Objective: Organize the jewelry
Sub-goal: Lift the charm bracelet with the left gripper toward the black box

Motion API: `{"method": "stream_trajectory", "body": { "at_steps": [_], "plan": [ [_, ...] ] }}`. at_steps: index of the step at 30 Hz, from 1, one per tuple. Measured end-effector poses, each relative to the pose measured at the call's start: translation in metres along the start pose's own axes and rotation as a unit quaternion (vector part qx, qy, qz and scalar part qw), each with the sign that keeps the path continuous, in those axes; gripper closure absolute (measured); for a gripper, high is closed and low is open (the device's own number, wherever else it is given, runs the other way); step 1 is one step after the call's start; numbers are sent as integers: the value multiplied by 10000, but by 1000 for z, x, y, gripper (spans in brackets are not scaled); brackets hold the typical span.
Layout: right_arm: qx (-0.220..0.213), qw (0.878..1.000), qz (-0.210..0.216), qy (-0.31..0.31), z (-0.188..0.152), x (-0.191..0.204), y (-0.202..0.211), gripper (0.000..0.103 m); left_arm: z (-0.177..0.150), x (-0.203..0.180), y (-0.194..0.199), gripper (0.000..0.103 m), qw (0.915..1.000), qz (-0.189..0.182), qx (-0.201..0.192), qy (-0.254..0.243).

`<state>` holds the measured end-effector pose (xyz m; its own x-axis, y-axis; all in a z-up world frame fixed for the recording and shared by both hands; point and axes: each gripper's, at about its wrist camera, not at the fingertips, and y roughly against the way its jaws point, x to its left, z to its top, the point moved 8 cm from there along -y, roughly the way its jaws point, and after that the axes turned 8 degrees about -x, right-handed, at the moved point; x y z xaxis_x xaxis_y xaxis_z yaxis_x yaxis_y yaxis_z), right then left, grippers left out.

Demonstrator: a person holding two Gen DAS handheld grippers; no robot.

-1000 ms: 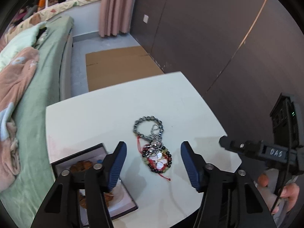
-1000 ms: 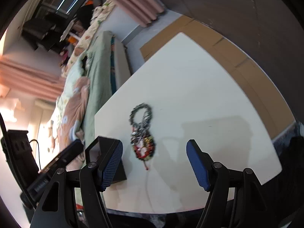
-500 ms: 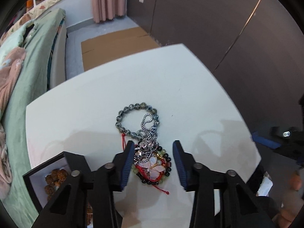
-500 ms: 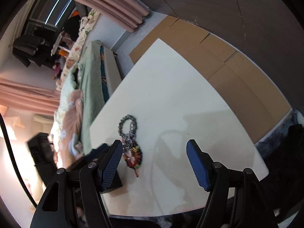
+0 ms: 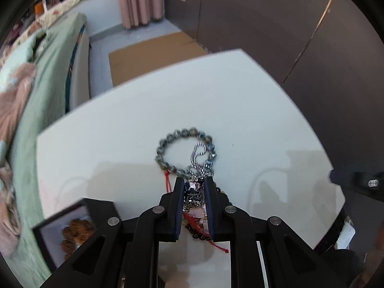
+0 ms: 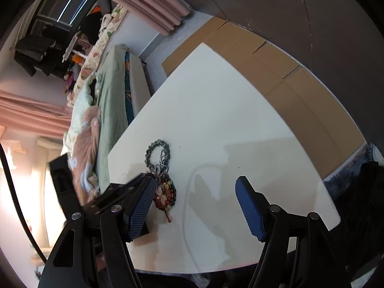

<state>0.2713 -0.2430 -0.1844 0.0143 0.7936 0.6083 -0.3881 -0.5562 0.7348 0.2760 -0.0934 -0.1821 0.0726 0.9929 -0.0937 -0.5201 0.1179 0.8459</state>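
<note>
A pile of jewelry lies on the white table [image 5: 144, 110]: a grey bead bracelet [image 5: 168, 141], a silver chain [image 5: 199, 156] and a red-corded bracelet with pink stones [image 5: 199, 220]. My left gripper [image 5: 194, 188] is shut on the silver chain's pendant end, over the pile. In the right wrist view the same pile [image 6: 163, 184] lies at the table's left side. My right gripper [image 6: 194, 208] is open and empty above the table's near edge, right of the pile.
A black jewelry box [image 5: 69, 230] with brown beads inside stands at the table's near left corner. A bed with green and pink bedding [image 5: 31, 91] runs along the left. Cardboard [image 5: 153, 55] lies on the floor beyond the table. A dark wall is on the right.
My left gripper has come down over the jewelry pile and its fingers have closed from wide open onto the silver chain. The right gripper has stayed open, shifting slightly.
</note>
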Motion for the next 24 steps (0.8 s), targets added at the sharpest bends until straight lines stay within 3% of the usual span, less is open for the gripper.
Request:
{"method": "stream_trajectory", "body": {
  "at_steps": [16,24],
  "plan": [
    [154,9981,-128,574,-16,22,-22,34,52,26,127,86,9914,-103,-1284,225],
    [183,9948,-154,991,-23,37,-37,56,73,36,184,86,9825,-80,-1839,287]
  ]
}}
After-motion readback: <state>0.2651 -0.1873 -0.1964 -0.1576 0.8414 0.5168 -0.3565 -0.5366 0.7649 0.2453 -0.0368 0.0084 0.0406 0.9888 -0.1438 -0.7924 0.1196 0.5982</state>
